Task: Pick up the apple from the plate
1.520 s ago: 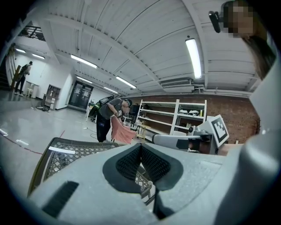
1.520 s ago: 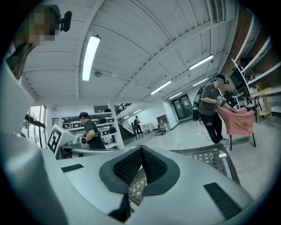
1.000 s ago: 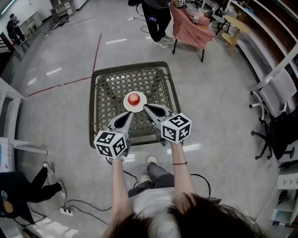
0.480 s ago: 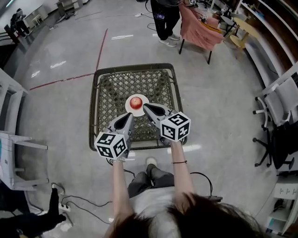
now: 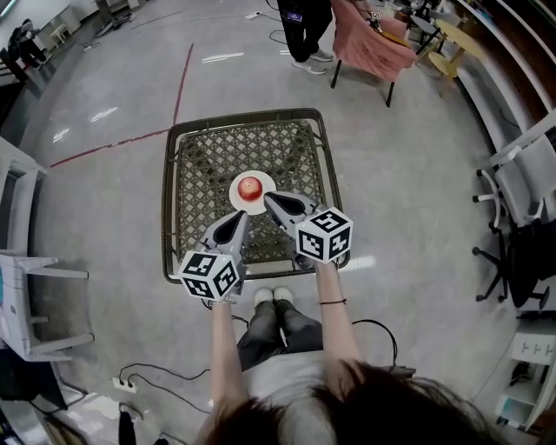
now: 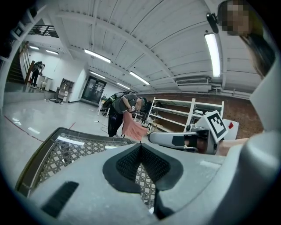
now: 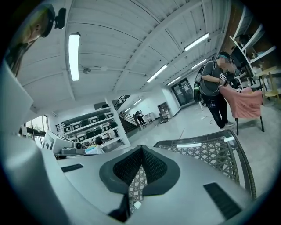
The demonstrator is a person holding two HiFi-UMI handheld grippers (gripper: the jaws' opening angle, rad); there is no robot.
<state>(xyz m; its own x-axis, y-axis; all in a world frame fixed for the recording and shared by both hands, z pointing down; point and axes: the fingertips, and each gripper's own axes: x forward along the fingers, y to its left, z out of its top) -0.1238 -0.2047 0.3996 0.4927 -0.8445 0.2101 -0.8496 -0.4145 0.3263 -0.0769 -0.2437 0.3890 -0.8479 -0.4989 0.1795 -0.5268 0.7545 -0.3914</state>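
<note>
A red apple [image 5: 250, 186] lies on a small white plate [image 5: 239, 195] in the middle of a low table with a dark lattice top [image 5: 208, 152]. In the head view both grippers hover over the table's near half and point at the plate. My left gripper [image 5: 241, 215] stops short of the plate's near edge, its jaws shut with nothing between them [image 6: 140, 146]. My right gripper [image 5: 268, 198] has its tip at the plate's right rim, beside the apple; its pads meet [image 7: 141, 148] and hold nothing. Neither gripper view shows the apple.
The table's dark raised rim [image 5: 167, 226] runs all round the top. A person [image 5: 304, 26] stands beyond the table next to a chair draped in pink cloth [image 5: 373, 48]. Office chairs [image 5: 521, 174] stand at the right, a white bench [image 5: 26, 261] at the left, a power strip [image 5: 122, 384] on the floor.
Both grippers have sunk a little over the table's near half, still shut. A person at the lower left has walked out of view.
</note>
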